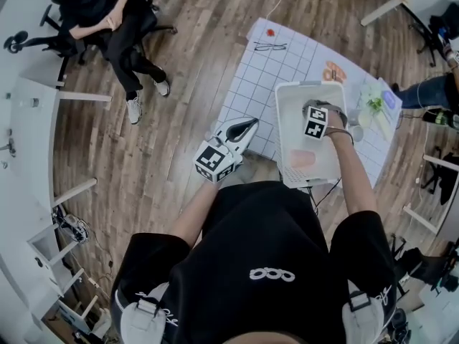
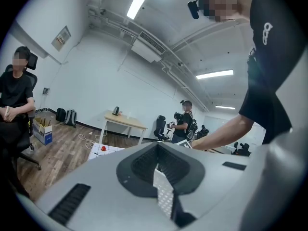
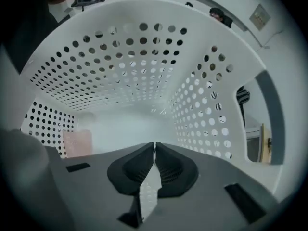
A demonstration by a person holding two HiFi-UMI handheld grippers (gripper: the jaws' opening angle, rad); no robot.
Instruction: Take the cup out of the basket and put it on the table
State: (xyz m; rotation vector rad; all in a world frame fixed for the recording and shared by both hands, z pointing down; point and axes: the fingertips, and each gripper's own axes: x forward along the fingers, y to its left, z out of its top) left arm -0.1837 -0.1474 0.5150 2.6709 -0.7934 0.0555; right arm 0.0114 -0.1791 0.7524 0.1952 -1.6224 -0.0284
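Observation:
A white perforated basket (image 1: 287, 99) stands on the table's gridded mat (image 1: 265, 70). My right gripper (image 1: 315, 115) points straight down into it, its marker cube on top. In the right gripper view the jaws (image 3: 154, 146) are shut, with nothing showing between them, and the basket's holed walls (image 3: 120, 71) surround them. A pale pink thing (image 1: 303, 158) lies on the basket floor, and shows at the lower left (image 3: 77, 143) of that view. No cup can be made out with certainty. My left gripper (image 1: 251, 124) hovers left of the basket, shut and empty (image 2: 157, 148).
On the mat lie a pair of glasses (image 1: 270, 46), a small red item (image 1: 270, 31), an orange thing (image 1: 333, 72) and green items (image 1: 374, 104) right of the basket. A person sits on an office chair (image 1: 107, 20) at the far left. White shelving (image 1: 29, 142) lines the left side.

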